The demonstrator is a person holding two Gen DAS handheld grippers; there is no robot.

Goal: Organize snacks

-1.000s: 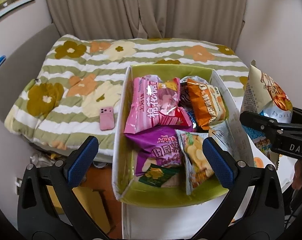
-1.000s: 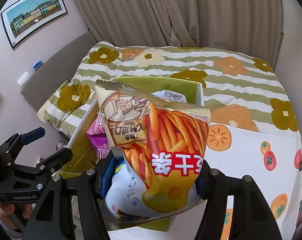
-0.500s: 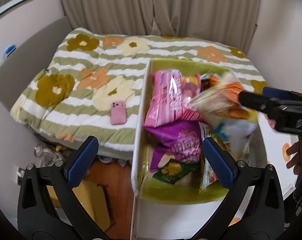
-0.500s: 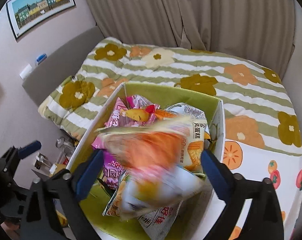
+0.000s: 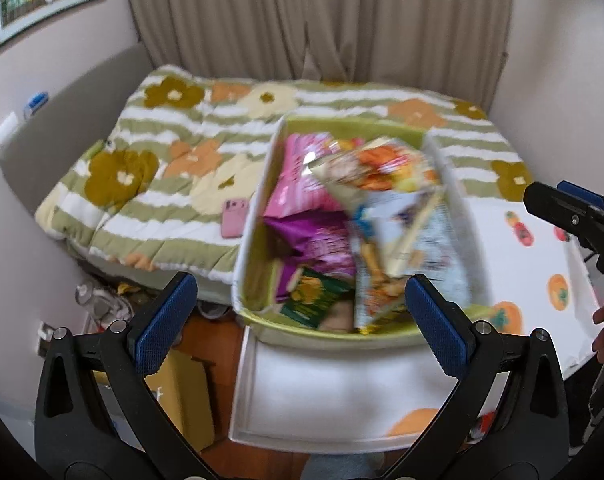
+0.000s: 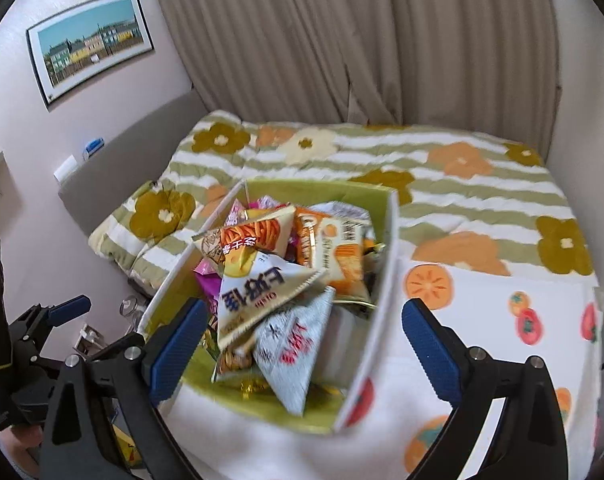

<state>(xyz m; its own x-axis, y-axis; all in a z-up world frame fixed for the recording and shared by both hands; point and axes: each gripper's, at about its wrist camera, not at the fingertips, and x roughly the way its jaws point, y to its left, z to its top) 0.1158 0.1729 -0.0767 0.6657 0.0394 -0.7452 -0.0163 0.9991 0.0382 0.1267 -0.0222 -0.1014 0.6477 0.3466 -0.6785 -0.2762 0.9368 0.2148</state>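
**Now both grippers stood empty over the full snack box**

Above the box, the right gripper hung with its jaws wide apart and nothing between the blue pads. The left gripper was likewise spread wide and held nothing, its pads framing the near end of the box.

The green-lined box sat at the foot of the bed, its far end against the flowered quilt and its near end on the white persimmon-print cloth. Snack bags filled it. The fries bag lay loose on top of the heap, tilted, beside an orange bag, with a grey-white bag slanting toward the near wall. From the left wrist camera a pink bag, a purple bag and a green bag showed along the left wall, all blurred.

A pink phone lay on the quilt just beside the box's left wall
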